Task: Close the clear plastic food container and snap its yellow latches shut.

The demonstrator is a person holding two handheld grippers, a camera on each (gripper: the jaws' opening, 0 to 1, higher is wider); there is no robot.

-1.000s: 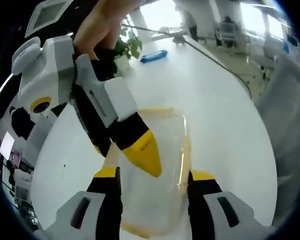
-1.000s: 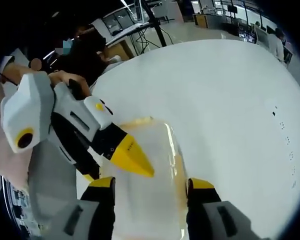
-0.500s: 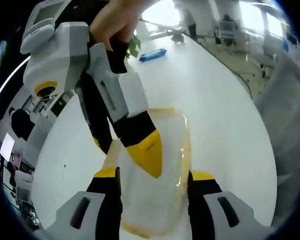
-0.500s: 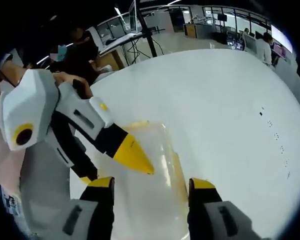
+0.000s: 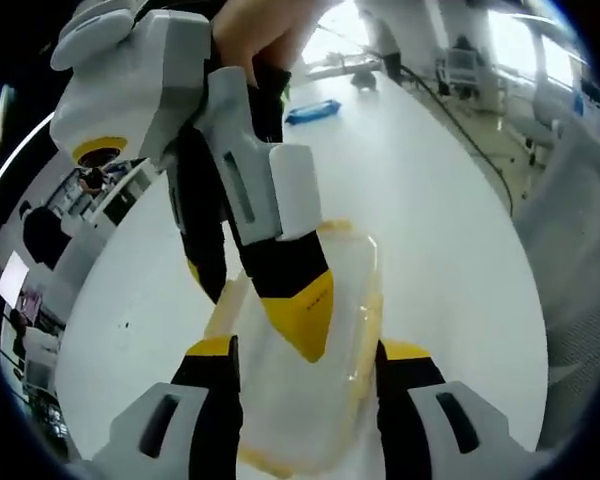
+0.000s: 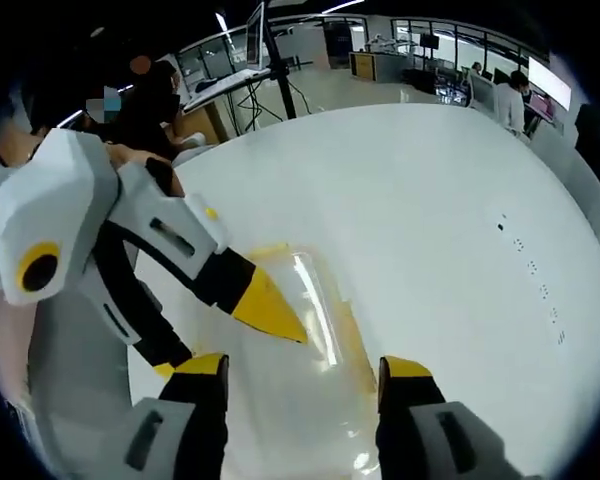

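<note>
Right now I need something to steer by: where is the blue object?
In the left gripper view, the flat blue object lies far up the white table, beyond the clear plastic container.

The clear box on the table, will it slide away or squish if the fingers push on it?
The clear container looks empty and thin-walled, so it's probably light and may skid on the smooth white table. Its lid likely flexes a little under the right gripper.
</note>
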